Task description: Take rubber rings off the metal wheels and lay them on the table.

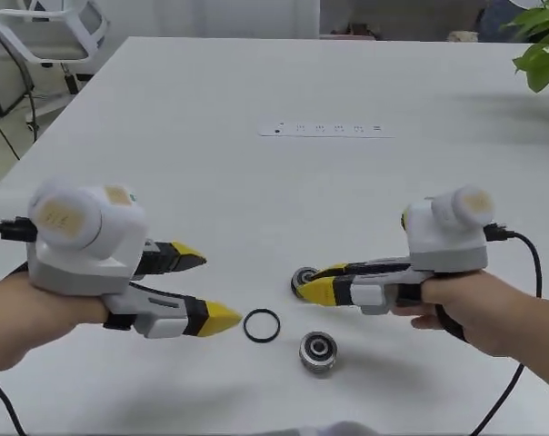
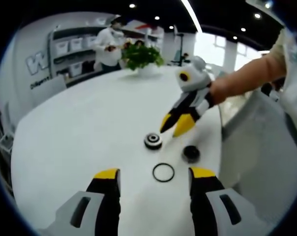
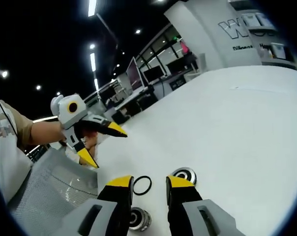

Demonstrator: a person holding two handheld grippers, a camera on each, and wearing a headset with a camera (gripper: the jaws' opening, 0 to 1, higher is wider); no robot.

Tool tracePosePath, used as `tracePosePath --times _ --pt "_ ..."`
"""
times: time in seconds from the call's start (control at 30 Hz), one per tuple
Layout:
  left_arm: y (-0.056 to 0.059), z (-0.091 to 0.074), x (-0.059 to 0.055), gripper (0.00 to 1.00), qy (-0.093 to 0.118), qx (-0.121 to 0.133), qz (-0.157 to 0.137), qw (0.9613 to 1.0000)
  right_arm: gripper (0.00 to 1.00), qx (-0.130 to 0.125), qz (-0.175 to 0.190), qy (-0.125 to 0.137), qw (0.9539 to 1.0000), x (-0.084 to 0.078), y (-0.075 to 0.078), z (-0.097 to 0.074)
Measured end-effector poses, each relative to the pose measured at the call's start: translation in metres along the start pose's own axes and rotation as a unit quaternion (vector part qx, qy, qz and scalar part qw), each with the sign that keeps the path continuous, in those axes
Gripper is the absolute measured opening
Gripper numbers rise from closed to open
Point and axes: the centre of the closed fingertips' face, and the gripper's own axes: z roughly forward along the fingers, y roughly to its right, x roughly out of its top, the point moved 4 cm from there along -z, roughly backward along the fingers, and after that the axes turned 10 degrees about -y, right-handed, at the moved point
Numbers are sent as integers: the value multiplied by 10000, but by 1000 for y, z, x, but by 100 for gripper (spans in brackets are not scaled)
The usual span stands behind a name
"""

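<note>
On our white desk (image 1: 256, 82), lower centre, lie a rubber ring (image 1: 262, 325), a metal wheel (image 1: 318, 351) and a second wheel (image 1: 301, 279). We see a socket strip (image 1: 326, 129) at upper centre.

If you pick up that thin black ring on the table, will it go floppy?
Probably a bit: the rubber ring is a very thin loop, so it may sag or squash when pinched. It looks much lighter than the chunky metal wheel beside it. Lying flat on the table, it likely won't roll, just slide.
</note>
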Motion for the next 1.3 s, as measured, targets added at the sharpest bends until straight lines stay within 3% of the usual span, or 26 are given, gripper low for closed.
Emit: tracePosePath --times 0.47,0.77,1.3 --pt "-11 22 16 54 -35 -46 135 9999 28 -585 -377 43 9976 0 29 -19" --pt "-15 38 23 50 -91 -82 230 9997 29 -750 -629 -119 9951 -9 40 -18" --pt "-16 69 28 44 -204 -246 393 9987 31 -767 -1029 -390 9910 -15 41 -4"
